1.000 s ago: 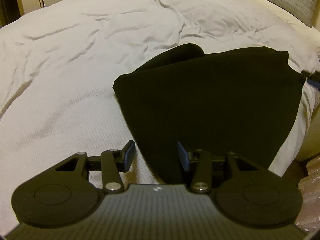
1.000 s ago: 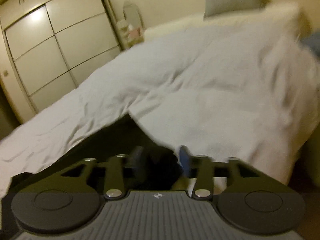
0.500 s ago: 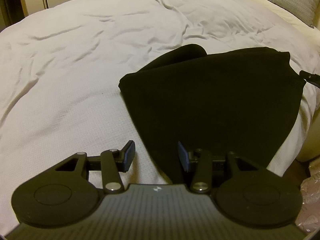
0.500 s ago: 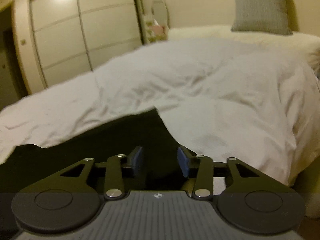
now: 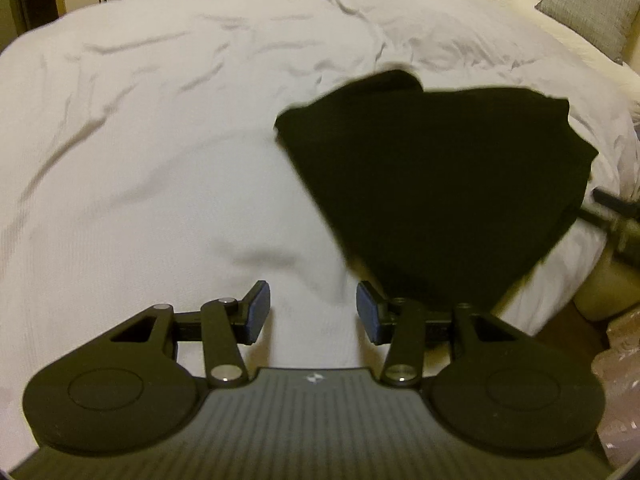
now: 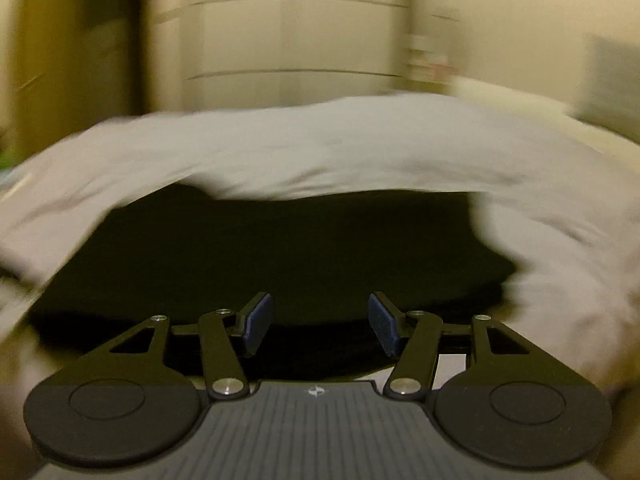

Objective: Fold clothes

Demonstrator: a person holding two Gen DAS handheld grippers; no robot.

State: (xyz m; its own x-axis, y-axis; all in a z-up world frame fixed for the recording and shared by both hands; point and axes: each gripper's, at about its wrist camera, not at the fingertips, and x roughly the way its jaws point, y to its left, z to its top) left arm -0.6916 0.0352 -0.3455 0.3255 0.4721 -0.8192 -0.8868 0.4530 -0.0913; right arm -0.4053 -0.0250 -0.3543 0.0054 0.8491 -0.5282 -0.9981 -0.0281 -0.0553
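A black garment [image 5: 436, 184] lies folded in a broad wedge on the white duvet [image 5: 160, 160]. My left gripper [image 5: 313, 312] hovers open over bare duvet just left of the garment's near corner, with nothing between its blue pads. In the blurred right wrist view the same garment [image 6: 280, 248] spreads dark beneath my right gripper [image 6: 320, 324], whose jaws are opening with only air between the pads. A dark tip of the right tool [image 5: 610, 202] pokes in at the garment's right edge.
A grey cushion [image 5: 592, 4] rests at the head of the bed, far right. Pale wardrobe doors [image 6: 288, 48] stand beyond the bed. The mattress edge drops off at the right [image 5: 600, 292], beside crinkled plastic wrap [image 5: 620, 380] on the floor.
The left gripper slid left, off the garment's corner onto bare duvet. The right gripper swung round and rolled so it faces the wardrobe, and its jaws spread wider.
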